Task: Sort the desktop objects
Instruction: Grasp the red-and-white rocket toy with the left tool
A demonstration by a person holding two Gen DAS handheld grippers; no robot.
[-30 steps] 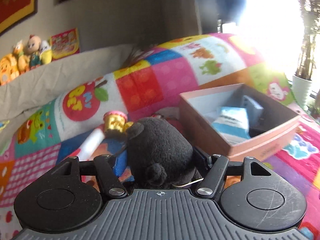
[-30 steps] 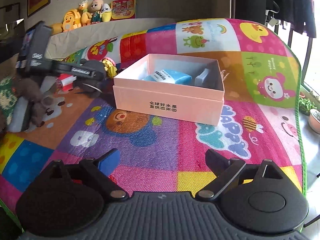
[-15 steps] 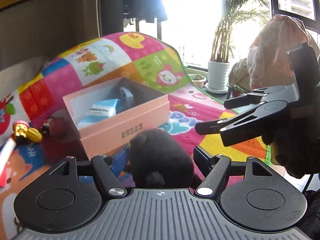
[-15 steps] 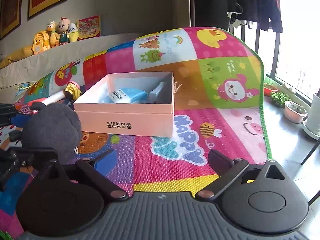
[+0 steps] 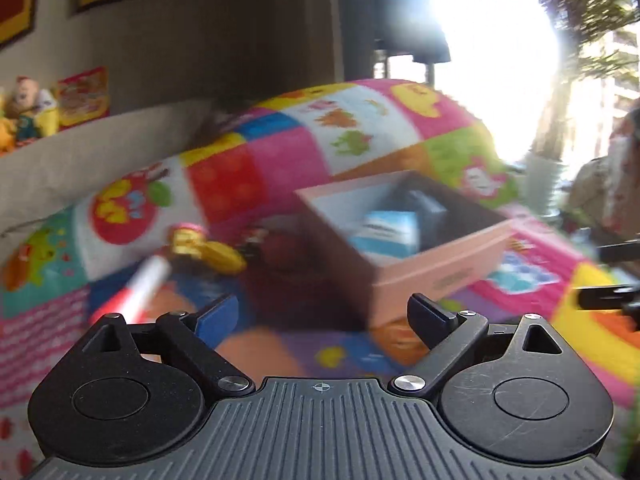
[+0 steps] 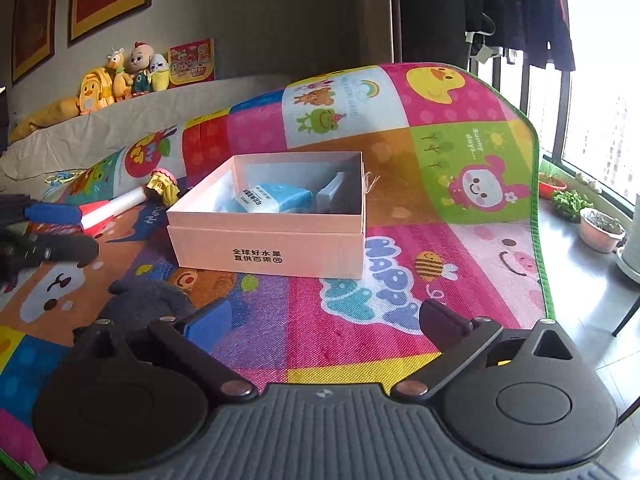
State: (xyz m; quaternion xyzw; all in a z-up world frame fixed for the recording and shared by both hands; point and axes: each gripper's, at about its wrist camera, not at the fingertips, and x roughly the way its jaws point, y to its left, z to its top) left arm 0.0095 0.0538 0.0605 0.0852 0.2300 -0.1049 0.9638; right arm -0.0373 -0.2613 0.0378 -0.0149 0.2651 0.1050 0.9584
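On the patchwork mat, two items were already boxed — plush toy and wand remained out — left gripper, jaws just opened, and right gripper gaped empty.

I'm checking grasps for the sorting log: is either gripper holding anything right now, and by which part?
Nothing is held. The left gripper has just been opening, with nothing between its fingers. The right gripper is open and empty. The dark plush toy lies on the mat.

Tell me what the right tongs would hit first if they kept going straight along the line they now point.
Most likely the play mat, just short of the pink box. The right tongs are open and angled downward; nothing stands between them. Depth is uncertain, so the box front could come first.
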